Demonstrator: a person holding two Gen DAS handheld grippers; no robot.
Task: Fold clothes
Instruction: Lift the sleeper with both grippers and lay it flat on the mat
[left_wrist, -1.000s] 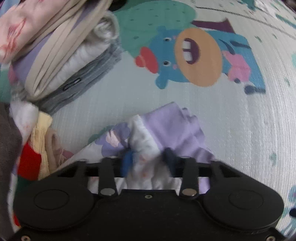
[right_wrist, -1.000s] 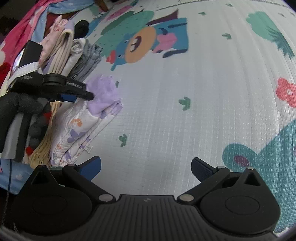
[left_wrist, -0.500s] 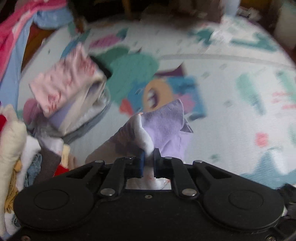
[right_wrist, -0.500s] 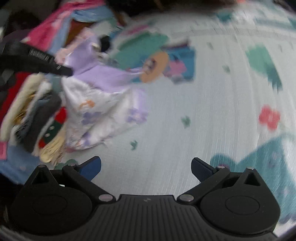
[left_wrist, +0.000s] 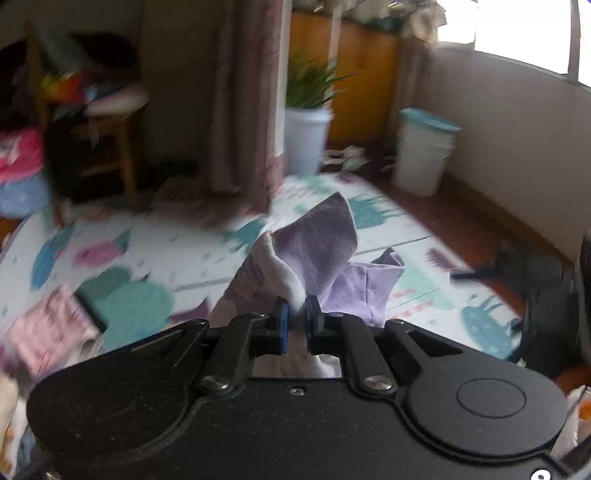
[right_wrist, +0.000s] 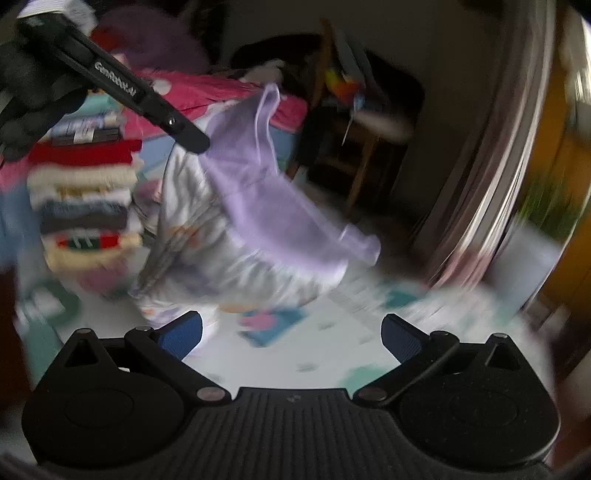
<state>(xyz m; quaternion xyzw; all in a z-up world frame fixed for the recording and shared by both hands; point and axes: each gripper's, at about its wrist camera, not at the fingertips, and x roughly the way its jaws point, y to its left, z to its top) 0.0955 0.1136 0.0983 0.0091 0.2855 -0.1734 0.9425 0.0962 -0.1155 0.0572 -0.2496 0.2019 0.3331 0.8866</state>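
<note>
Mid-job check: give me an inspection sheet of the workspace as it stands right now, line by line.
Surface: patterned play mat on the floor.
Job's things: lilac and white garment hanging in the air, pinched at one edge; folded stack behind it at left; folded pink piece on the mat.
Clutter: scraps by the white bin; too blurred to name.
Grippers: left gripper jaws closed on the garment; right gripper jaws wide apart, holding nothing, below the garment.
Cables: nothing seen.
Surroundings: potted plant, curtain, wooden stool, bright window at upper right.
</note>
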